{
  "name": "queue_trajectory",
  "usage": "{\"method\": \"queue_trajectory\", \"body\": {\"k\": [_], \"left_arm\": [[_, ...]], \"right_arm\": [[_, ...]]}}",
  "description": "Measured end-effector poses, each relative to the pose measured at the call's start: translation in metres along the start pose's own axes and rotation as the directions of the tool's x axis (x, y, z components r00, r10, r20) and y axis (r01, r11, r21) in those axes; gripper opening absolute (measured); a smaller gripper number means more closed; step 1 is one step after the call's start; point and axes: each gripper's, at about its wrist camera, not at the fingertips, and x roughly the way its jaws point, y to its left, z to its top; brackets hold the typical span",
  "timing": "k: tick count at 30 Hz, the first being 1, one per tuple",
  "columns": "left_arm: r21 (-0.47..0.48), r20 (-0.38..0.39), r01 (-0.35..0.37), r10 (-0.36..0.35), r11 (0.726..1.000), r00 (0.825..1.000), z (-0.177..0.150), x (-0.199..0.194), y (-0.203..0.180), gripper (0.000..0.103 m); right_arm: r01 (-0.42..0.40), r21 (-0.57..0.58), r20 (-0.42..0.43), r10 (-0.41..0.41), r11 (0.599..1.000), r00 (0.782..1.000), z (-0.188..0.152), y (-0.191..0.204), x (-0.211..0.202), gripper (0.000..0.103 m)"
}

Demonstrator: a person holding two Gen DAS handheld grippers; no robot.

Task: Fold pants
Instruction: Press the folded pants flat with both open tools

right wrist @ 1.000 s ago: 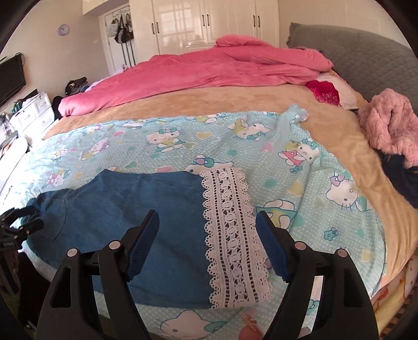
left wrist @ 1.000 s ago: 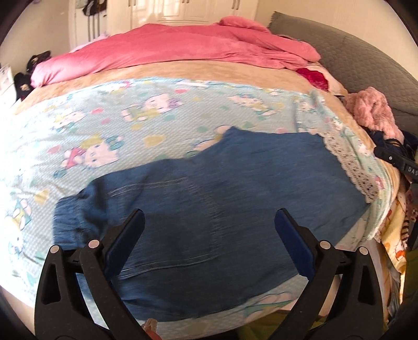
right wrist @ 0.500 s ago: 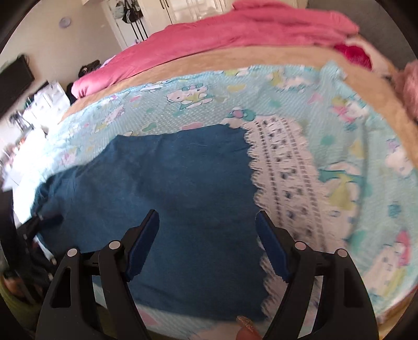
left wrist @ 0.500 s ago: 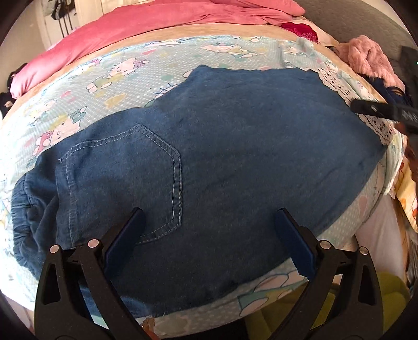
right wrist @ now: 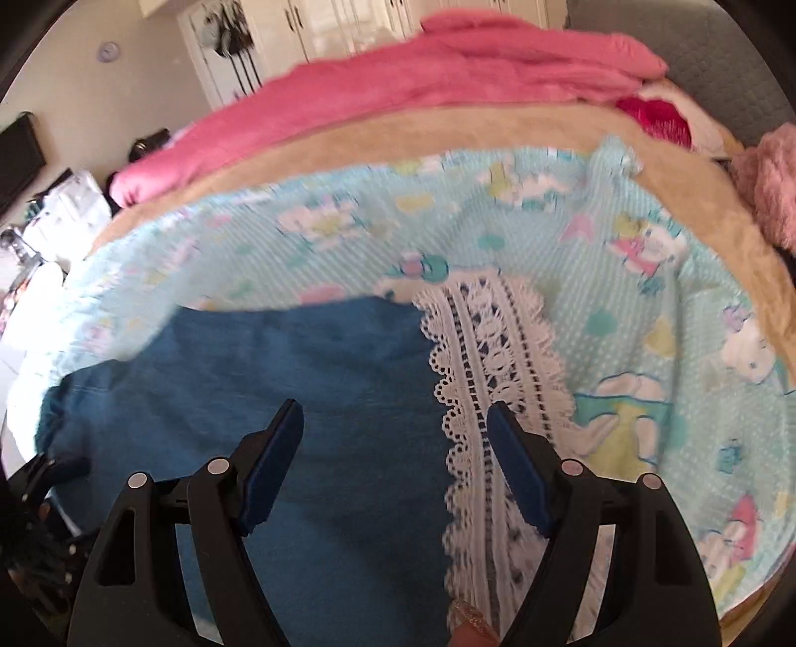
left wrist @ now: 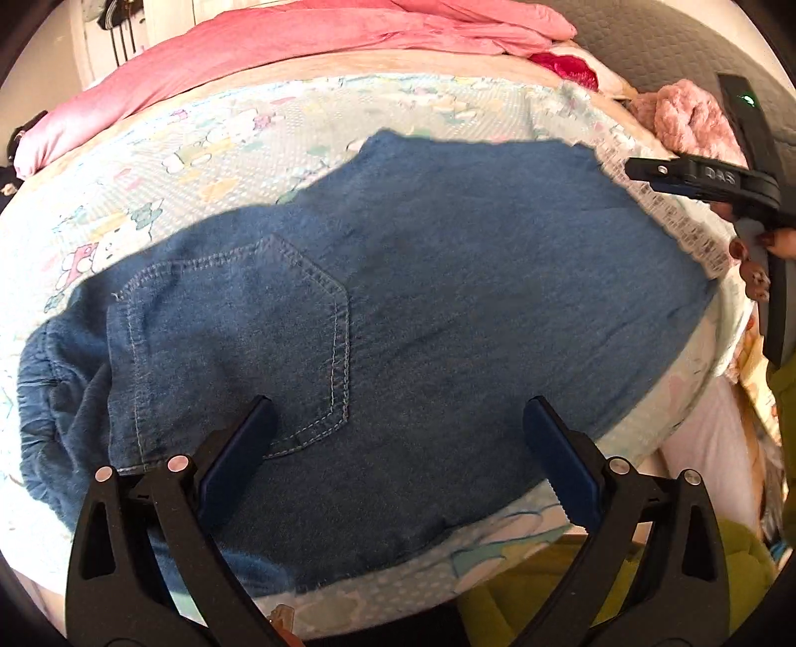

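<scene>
Blue denim pants [left wrist: 408, 308] lie flat on the bed, back pocket [left wrist: 234, 343] up, elastic waistband at the left, white lace hem [right wrist: 492, 378] at the right. My left gripper [left wrist: 398, 423] is open and empty, just above the pants near the pocket and the bed's front edge. My right gripper [right wrist: 395, 423] is open and empty, hovering over the leg end where denim meets lace. The right gripper also shows in the left wrist view [left wrist: 696, 179] at the far right.
The pants rest on a light blue cartoon-print sheet [right wrist: 622, 278] over a tan bedspread [right wrist: 398, 134]. A pink duvet [left wrist: 298, 45] is heaped at the back. A fuzzy pink garment [left wrist: 691, 119] and grey headboard [left wrist: 646, 40] are at the right.
Both grippers have moved down and closer to the pants. The right gripper's jaws have narrowed a little but stay open. The pants have not moved.
</scene>
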Motion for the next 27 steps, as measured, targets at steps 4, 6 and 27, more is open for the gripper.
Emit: {"method": "queue_trajectory", "body": {"k": [4, 6, 27], "left_arm": [[0.006, 0.050, 0.048, -0.048, 0.999, 0.998, 0.007, -0.019, -0.010, 0.093], [0.017, 0.064, 0.051, -0.052, 0.999, 0.997, 0.009, -0.022, -0.016, 0.093], [0.045, -0.058, 0.005, -0.002, 0.999, 0.998, -0.005, 0.016, -0.042, 0.093]], "right_arm": [[0.002, -0.046, 0.037, 0.000, 0.999, 0.999, -0.013, 0.005, -0.035, 0.075], [0.001, -0.060, 0.049, 0.002, 0.998, 0.999, -0.022, 0.007, -0.046, 0.075], [-0.015, -0.077, -0.099, 0.008, 0.997, 0.995, -0.097, 0.032, -0.027, 0.075]]}}
